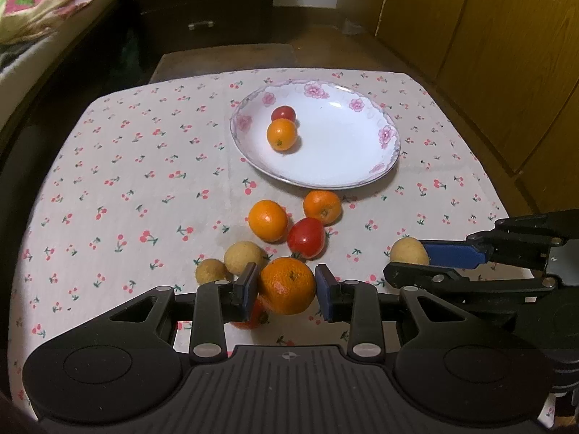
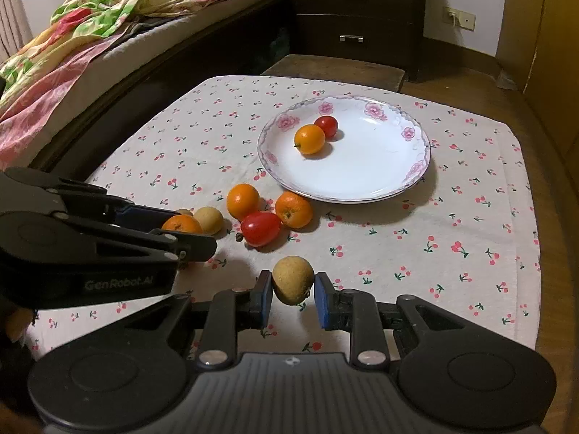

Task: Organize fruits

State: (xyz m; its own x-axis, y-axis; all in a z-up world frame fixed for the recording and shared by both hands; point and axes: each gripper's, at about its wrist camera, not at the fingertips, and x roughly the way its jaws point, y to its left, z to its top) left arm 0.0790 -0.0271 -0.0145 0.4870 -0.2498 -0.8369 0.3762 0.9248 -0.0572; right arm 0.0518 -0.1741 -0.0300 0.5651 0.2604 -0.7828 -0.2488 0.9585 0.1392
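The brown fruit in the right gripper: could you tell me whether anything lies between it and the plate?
Nothing visible blocks it. The brown fruit sits between the right gripper's pads, and only bare tablecloth lies on the way to the plate. The tomato and oranges lie off to the left.

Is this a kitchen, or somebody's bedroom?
It looks like a bedroom, not a kitchen. A bed with a bright flowered quilt stands beside the table, and a dark chest of drawers is against the wall. The fruit plate just sits on a small table with a cherry-print cloth.
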